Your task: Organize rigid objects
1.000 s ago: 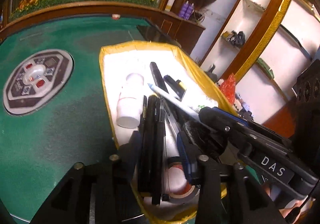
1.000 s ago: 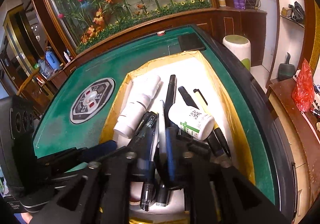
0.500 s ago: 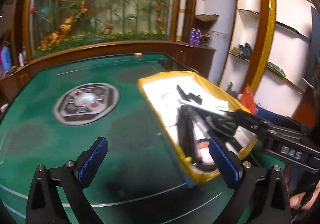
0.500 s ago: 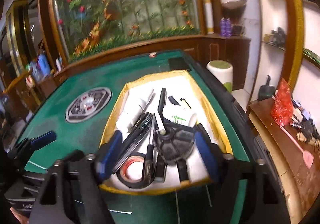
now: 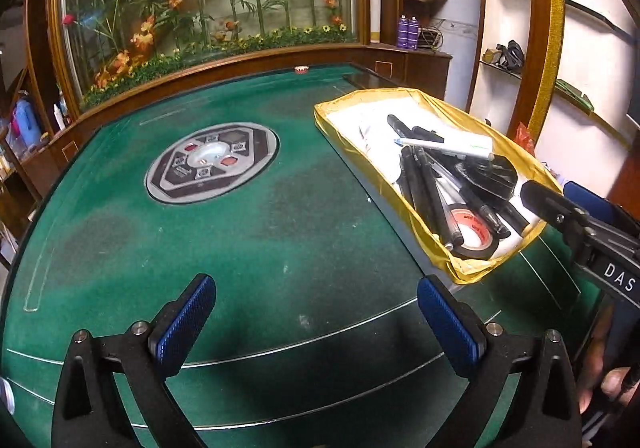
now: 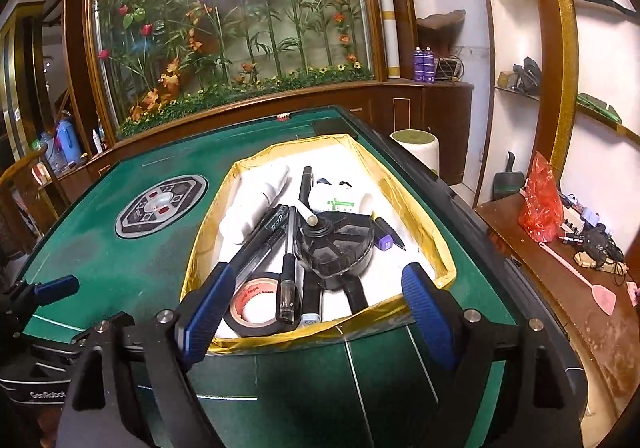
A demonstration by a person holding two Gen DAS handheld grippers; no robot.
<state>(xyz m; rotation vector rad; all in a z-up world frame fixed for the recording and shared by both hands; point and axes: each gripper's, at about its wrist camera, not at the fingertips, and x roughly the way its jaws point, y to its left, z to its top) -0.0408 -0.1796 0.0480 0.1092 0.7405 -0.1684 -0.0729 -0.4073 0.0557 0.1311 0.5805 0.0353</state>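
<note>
Tray (image 6: pixel 424 232), gold-rimmed, sits on green counter (image 5: pixel 256 248), packed with pens (image 6: pixel 262 238), tape roll (image 6: pixel 256 302), black dispenser (image 6: pixel 336 244), white bottles (image 6: pixel 260 195). My left gripper (image 5: pixel 316 322) spread wide over bare felt, nothing between pads. My right gripper (image 6: pixel 320 308) just opened, empty, hovering at tray's near edge.

Gold-rimmed tray (image 6: pixel 424 224) on green table, heaped: pens (image 6: pixel 264 238), tape roll (image 6: pixel 256 304), bottles (image 6: pixel 260 193).

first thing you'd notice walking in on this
The yellow-rimmed tray on the green felt table, piled with black pens, a roll of black tape and white bottles. Behind the table, a bright wall of artificial flowers.
</note>
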